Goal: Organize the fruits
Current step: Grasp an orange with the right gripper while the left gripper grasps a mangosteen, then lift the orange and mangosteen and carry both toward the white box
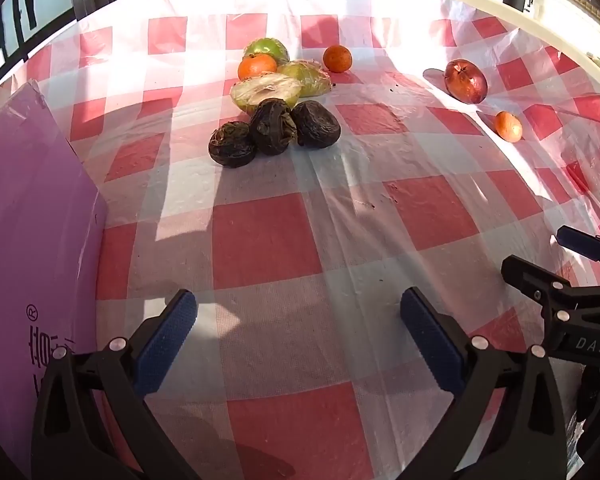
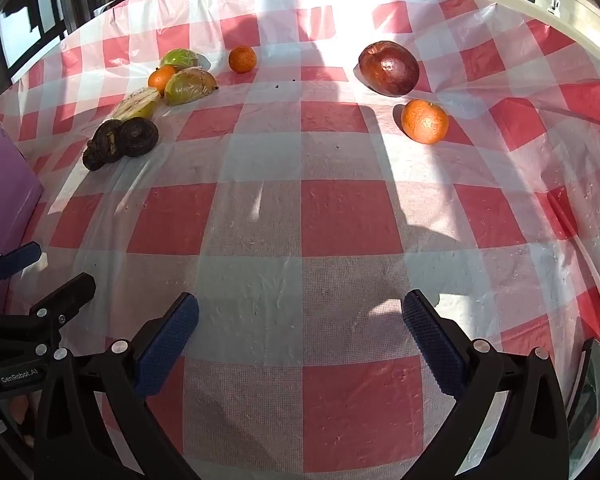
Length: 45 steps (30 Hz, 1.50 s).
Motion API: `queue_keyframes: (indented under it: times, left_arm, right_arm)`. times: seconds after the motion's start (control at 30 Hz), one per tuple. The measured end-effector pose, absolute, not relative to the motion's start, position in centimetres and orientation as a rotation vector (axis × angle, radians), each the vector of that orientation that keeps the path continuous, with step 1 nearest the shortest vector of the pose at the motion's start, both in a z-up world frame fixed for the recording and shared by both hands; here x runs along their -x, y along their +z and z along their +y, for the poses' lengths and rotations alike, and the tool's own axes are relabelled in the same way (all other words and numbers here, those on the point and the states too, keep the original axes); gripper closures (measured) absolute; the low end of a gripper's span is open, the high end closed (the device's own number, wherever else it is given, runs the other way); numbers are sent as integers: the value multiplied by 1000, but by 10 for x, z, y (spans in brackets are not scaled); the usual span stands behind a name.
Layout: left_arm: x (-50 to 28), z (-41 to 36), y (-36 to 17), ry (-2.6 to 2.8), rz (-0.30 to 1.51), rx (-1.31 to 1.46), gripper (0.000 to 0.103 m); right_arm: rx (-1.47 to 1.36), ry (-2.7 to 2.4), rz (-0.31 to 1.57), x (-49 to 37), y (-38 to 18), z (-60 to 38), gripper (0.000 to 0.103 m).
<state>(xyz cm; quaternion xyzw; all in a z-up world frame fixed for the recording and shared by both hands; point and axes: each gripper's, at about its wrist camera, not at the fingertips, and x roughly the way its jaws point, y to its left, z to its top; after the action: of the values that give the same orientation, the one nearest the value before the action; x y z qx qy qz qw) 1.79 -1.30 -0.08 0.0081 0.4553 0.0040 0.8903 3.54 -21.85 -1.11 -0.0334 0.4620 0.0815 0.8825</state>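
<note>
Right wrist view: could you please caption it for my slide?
Open right gripper above checkered tablecloth; dark red fruit and orange ahead.

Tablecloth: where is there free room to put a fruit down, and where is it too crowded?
Free: the wide checked tablecloth between both open grippers, left gripper and right gripper, and the fruits. Also free: the strip between the lone orange and the dark red fruit. Crowded: the far left cluster of green fruits and three dark wrinkled fruits, near the purple box.
</note>
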Motion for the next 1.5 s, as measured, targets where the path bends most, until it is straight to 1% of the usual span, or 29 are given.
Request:
queue_keyframes:
  times: [0.17,0.33,0.5,0.53,0.67,0.7,0.73,0.77,0.8,0.83,0.87,0.93,1.0,1.03,1.07,1.1,1.17,1.3,1.43,1.5]
  left_arm:
    - [-23,-12,-1,27,945,-2,1]
    - [-33,-1,1,54,934,50,1]
    - [-48,15,4,91,916,131,1]
    - [-52,20,5,109,911,155,1]
    - [-59,26,6,148,888,199,4]
    - [-58,26,6,159,885,197,6]
    - [-57,28,7,168,877,205,10]
    - [-55,30,8,178,866,220,15]
    - [-53,33,8,189,854,235,18]
    - [-51,35,9,200,845,246,23]
    - [-50,36,9,207,842,251,25]
    - [-51,33,10,199,837,242,26]
    - [-55,23,13,158,819,226,27]
    - [-59,15,13,129,822,209,32]
    - [-64,6,12,95,835,192,41]
    - [-70,-3,10,57,852,183,47]
    - [-80,-19,9,26,857,163,53]
    - [-109,-41,7,47,874,90,53]
    - [-138,-44,6,79,881,63,54]
    - [-144,-45,6,68,876,57,79]
  right_arm:
    - [2,83,958,-65,-10,-248,4]
    - [-18,47,942,-123,-8,-267,4]
    - [-139,53,888,-166,-2,-286,5]
    - [-144,51,883,-174,-2,-287,6]
    - [-91,37,874,-193,1,-280,26]
    - [-62,14,884,-197,-1,-276,31]
    - [-7,-23,885,-196,0,-272,35]
    - [3,-29,878,-196,0,-270,45]
    - [15,-38,844,-191,7,-273,61]
    - [1,-35,846,-191,6,-274,61]
    - [-19,-28,851,-193,4,-276,61]
    - [-72,-12,853,-196,0,-280,62]
    - [-114,8,815,-192,9,-289,62]
    - [-126,14,813,-193,9,-290,62]
    - [-133,17,816,-196,7,-289,62]
    - [-140,20,822,-197,5,-289,62]
    - [-151,26,808,-195,7,-290,62]
    - [-181,41,773,-184,13,-299,61]
    - [-209,59,763,-182,13,-302,61]
    - [-211,59,761,-182,13,-302,61]
